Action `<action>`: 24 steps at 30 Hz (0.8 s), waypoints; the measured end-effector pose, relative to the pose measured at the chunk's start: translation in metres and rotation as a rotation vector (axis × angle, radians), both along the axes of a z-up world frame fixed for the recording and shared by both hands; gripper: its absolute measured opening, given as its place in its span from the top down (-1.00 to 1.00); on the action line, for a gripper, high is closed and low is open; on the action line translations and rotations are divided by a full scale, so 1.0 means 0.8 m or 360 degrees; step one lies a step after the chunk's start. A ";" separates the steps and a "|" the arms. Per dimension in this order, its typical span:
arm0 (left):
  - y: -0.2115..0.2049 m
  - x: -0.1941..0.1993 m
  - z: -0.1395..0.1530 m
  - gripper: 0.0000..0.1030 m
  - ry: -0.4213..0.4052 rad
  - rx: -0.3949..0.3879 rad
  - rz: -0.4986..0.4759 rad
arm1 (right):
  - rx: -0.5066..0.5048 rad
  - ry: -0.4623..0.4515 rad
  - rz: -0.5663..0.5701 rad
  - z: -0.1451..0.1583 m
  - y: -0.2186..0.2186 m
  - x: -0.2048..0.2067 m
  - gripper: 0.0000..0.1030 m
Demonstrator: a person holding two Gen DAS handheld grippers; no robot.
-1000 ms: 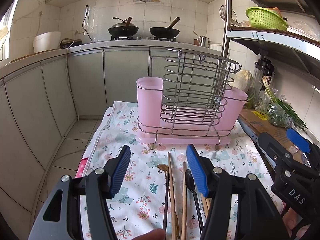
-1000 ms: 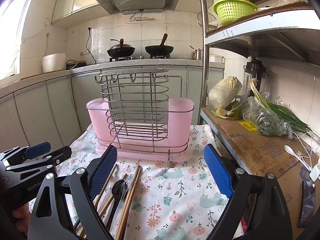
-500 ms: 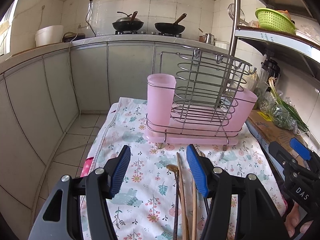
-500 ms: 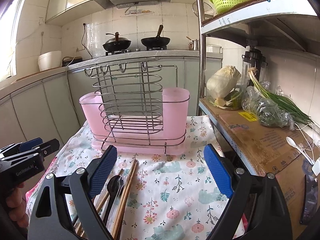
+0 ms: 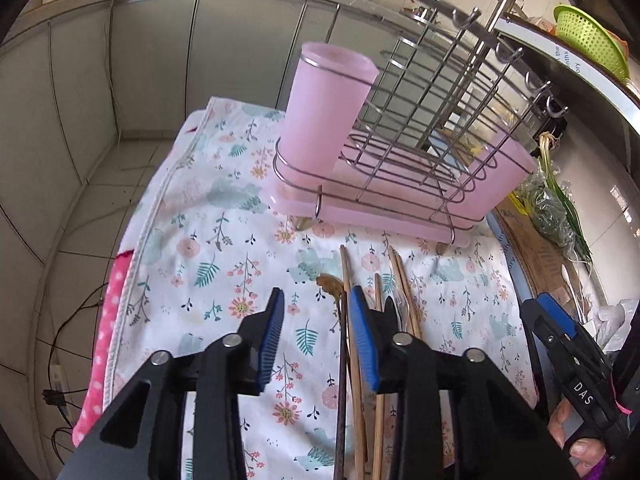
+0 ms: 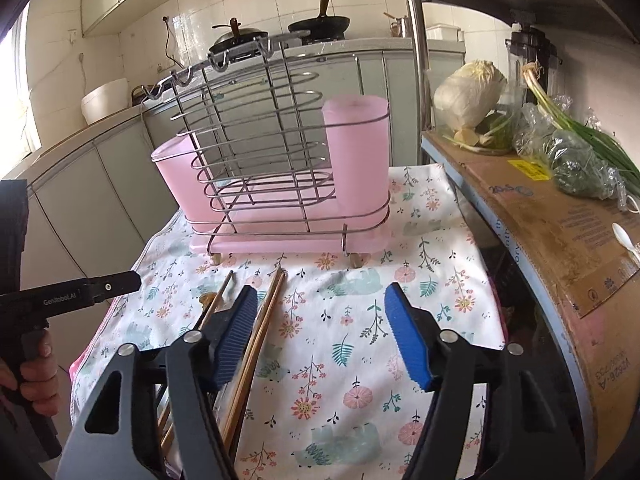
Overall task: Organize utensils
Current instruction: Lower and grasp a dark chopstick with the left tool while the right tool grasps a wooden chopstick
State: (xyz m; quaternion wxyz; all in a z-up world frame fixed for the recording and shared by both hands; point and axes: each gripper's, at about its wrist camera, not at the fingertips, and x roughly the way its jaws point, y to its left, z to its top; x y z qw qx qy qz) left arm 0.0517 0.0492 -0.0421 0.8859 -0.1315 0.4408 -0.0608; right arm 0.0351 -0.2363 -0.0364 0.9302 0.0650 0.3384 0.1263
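My left tool (image 5: 316,340) is closing above the floral table (image 5: 208,248) at lower centre, its pads flanking only cloth, with the utensils (image 5: 352,320) just right of them. My right tool (image 6: 320,340) is likewise closing on nothing, chopsticks (image 6: 264,312) beside its left pad. The pink rack (image 6: 280,184) stands beyond, upper centre.

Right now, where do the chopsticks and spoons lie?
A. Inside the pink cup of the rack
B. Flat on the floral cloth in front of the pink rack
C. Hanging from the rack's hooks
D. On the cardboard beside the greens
B: the chopsticks and spoons lie flat on the floral cloth, in front of the pink rack.
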 end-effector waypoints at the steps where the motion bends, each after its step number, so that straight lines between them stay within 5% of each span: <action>1: -0.001 0.005 -0.007 0.50 0.0043 -0.0024 -0.0024 | 0.0019 0.0029 0.0016 -0.004 -0.001 0.003 -0.06; 7: -0.010 0.027 -0.042 0.58 0.0256 -0.0189 -0.0162 | 0.0102 0.0135 0.0082 -0.022 -0.004 0.014 0.11; 11: -0.026 0.032 -0.059 0.56 0.0333 -0.0164 -0.0238 | 0.0135 0.0183 0.0109 -0.031 -0.004 0.022 0.11; 15: -0.040 0.034 -0.076 0.57 0.0382 -0.0118 -0.0295 | 0.0203 0.0269 0.0150 -0.043 -0.004 0.032 0.26; 21: -0.040 0.035 -0.085 0.89 0.0399 -0.0224 -0.0307 | 0.0317 0.0385 0.0177 -0.056 -0.005 0.048 0.33; 24: -0.023 0.030 -0.079 0.89 0.0394 -0.0269 -0.0284 | 0.0358 0.0436 0.0192 -0.061 -0.002 0.055 0.33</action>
